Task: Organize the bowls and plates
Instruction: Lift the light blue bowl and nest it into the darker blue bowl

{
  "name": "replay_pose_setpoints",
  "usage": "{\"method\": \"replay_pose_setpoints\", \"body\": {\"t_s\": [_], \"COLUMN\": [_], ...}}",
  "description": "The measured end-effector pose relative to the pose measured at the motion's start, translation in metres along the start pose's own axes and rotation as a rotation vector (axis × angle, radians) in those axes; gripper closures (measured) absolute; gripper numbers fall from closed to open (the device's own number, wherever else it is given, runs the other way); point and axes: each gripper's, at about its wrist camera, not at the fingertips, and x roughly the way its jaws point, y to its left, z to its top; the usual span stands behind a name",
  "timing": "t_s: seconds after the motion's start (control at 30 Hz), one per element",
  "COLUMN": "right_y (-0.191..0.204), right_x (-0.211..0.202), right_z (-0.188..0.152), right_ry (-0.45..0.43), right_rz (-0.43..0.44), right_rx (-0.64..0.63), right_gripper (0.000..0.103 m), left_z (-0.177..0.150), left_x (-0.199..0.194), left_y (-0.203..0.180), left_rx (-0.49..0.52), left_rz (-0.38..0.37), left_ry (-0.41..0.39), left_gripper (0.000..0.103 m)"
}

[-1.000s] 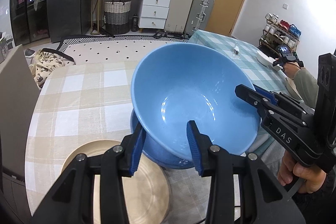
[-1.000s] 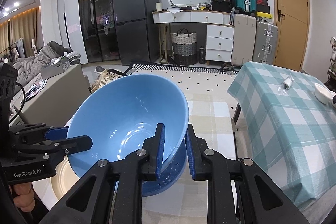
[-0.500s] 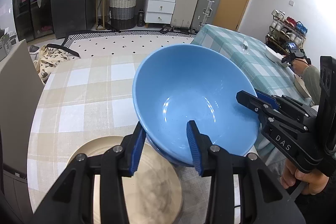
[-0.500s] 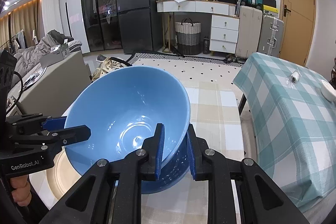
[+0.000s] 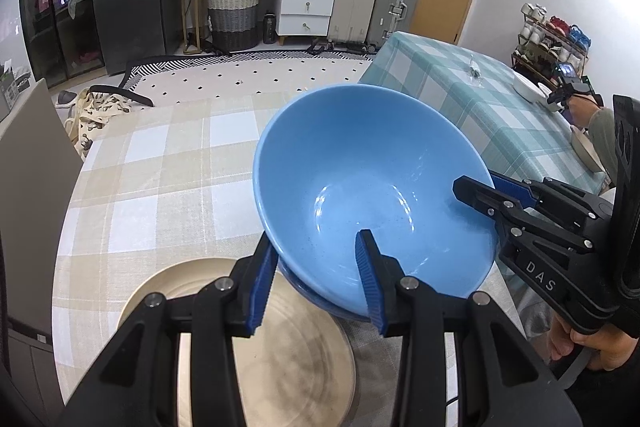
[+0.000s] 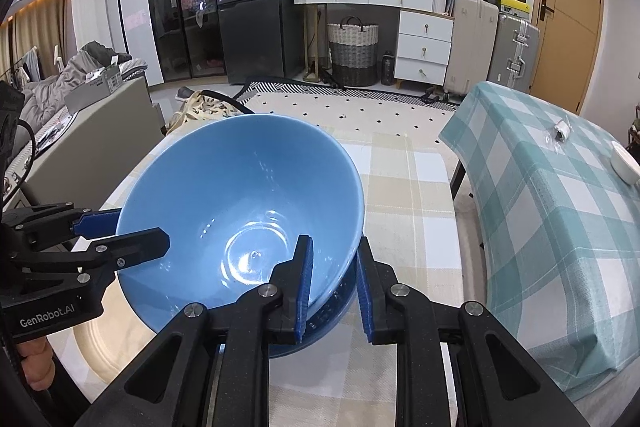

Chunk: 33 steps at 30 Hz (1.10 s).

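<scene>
Step in hand, as judged: nesting the upper blue bowl (image 5: 372, 195) into the lower blue bowl (image 6: 328, 323) on the beige checked table (image 5: 160, 163).

- Upper blue bowl: tilted, rim caught on two sides. Left gripper (image 5: 318, 281) pinching the near rim, one pad inside the wall, one outside. Right gripper (image 6: 332, 283) pinching the opposite rim likewise, jaws nearly pressed together on the thin wall.
- Lower blue bowl: directly beneath both sets of jaws, only its edge visible under the upper bowl.
- Tan plate (image 5: 280, 359): below and outside the left jaws, just beside the lower bowl.

Procedure: level the tilt first. Lower both sides evenly. Keep both pinches firm until seated, then release.

Against one second ago: upper bowl lower and closer to the lower bowl. Grip on both rims unchanged.
</scene>
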Motion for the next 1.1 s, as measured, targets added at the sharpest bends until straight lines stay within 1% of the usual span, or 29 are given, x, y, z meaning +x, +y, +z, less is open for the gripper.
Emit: {"method": "replay_pose_setpoints", "body": {"t_s": [0.17,0.43,0.7,0.9,1.1], "right_y": [0.001,0.003,0.003,0.005,0.005], "right_x": [0.006,0.013,0.022,0.024,0.027], "right_z": [-0.003,-0.007,-0.011,-0.013,-0.015], "right_ry": [0.015,0.036,0.06,0.066,0.069], "right_rz": [-0.015,-0.04,-0.06,-0.07,-0.081], "right_rx": [-0.014,-0.034,-0.053,-0.063,-0.07], "right_gripper": [0.083,0.082,0.082,0.082,0.082], "left_z": [-0.003,-0.004,-0.006,-0.009,-0.01], "left_x": [0.006,0.013,0.021,0.027,0.027], "left_y": [-0.004,-0.007,-0.01,-0.012,-0.014], "left_rx": [0.02,0.034,0.059,0.081,0.101], "left_rz": [0.024,0.038,0.068,0.093,0.108], "left_ry": [0.007,0.026,0.039,0.055,0.055], "left_gripper": [0.065,0.065,0.065,0.065,0.065]}}
